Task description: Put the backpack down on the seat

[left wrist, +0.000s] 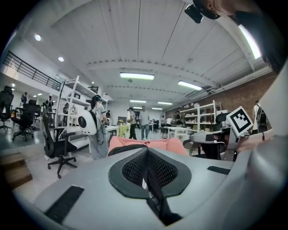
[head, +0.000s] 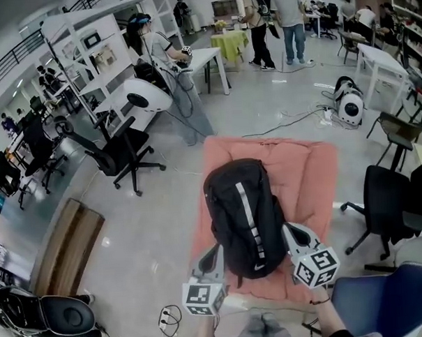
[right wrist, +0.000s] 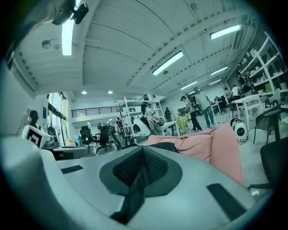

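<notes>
Backpack (head: 244,219) straps come nearest, and only the gripper views show them. The left gripper (left wrist: 147,167) has its fingers pressed together on one black strap (left wrist: 155,200), and the right gripper (right wrist: 141,165) pinches a second strap (right wrist: 129,200) the same way. The head view alone shows the one black backpack whole, lying flat on the single pink seat (head: 316,174). Glossy grey floor (head: 157,222) surrounds the seat. Beyond stand a black office chair (head: 119,153), a white table (head: 209,56) and white shelving (head: 86,37).
</notes>
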### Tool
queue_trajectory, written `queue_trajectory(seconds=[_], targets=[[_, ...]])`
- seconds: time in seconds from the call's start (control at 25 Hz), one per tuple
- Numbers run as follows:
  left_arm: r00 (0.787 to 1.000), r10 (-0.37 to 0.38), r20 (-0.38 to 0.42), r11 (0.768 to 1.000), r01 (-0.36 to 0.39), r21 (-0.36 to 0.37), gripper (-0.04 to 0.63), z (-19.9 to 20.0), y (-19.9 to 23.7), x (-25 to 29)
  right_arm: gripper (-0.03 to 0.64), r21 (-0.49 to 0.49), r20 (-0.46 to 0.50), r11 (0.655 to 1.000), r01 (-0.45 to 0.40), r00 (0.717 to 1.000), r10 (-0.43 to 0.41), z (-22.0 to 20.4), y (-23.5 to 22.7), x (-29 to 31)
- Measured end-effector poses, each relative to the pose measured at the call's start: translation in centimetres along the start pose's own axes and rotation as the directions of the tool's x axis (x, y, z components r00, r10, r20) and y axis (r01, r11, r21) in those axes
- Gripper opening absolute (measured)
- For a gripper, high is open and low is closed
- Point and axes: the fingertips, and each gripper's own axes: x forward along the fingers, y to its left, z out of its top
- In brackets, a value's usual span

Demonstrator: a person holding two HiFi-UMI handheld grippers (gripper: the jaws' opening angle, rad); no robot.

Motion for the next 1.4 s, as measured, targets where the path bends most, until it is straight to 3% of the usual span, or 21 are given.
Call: queue_trajectory(seconds=[0.24,0.44,0.64,0.96,1.4], targets=[[0.998,-0.043,0.044,0.999,0.042,0.022,0.014,3.0,-2.6,-4.5,0.012,-0.015,0.070,0.999,-0.041,0.997,0.042,3.8,2.7,-5.1],[0.997,-0.034,0.072,0.999,0.034,0.005,0.014,4.4,-2.1,-8.7,0.012,-0.033,0.113,0.998,-0.054,0.992,0.058,5.4,5.9,-8.5],[0.994,-0.014,0.112,1.000,0.013,0.010,0.014,5.5,-3.0,-10.9,0.012,-0.057,0.154,0.998,-0.036,0.987,0.044,6.8,6.1,-11.7],[0.987,0.002,0.161,0.999,-0.008,0.040,0.014,7.8,-2.5,-13.5,0.012,-0.083,0.208,0.996,-0.020,0.977,0.037,8.8,7.2,-13.8],[0.983,0.052,0.174,0.997,-0.061,0.050,0.014,7.8,-1.7,-15.3,0.012,-0.084,0.228,0.996,0.009,0.974,0.011,8.4,7.2,-14.7]])
